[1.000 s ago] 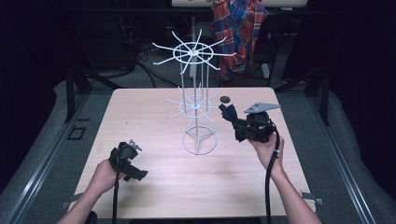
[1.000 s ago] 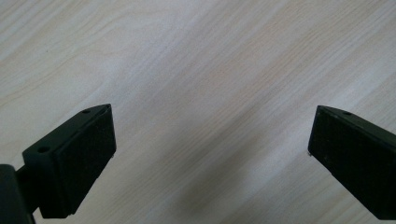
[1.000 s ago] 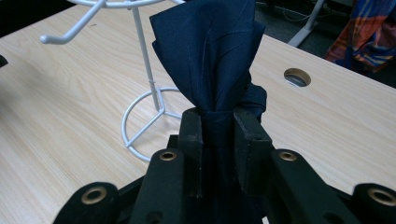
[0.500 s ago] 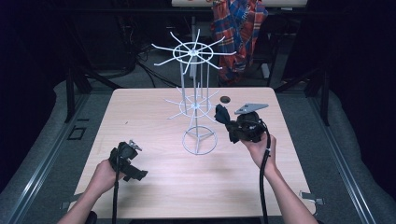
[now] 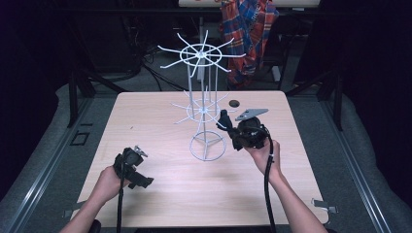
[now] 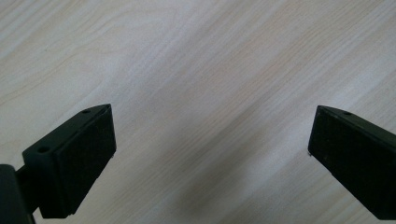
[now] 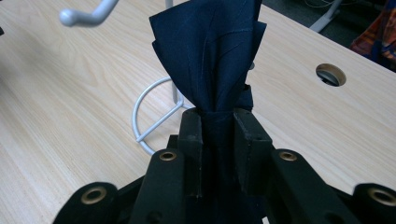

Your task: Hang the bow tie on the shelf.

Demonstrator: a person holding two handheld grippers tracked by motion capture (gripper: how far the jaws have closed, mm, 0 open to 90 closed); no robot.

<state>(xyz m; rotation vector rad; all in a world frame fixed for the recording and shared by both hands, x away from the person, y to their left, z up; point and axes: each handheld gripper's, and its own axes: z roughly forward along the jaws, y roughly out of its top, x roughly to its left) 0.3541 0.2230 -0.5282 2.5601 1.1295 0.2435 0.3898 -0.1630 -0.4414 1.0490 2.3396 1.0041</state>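
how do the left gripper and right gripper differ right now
The left gripper has its jaws wide apart with nothing between them; the right gripper is clamped on a folded dark blue cloth. The left gripper sits low over bare table near the person's edge; the right gripper is raised beside the white wire rack, cloth pointing toward it. Both are black, hand-held and trail a cable.

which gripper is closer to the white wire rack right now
Right. The right gripper, shut on a dark blue cloth, sits just beside the white wire rack; the left gripper rests open near the table's front edge, well away.
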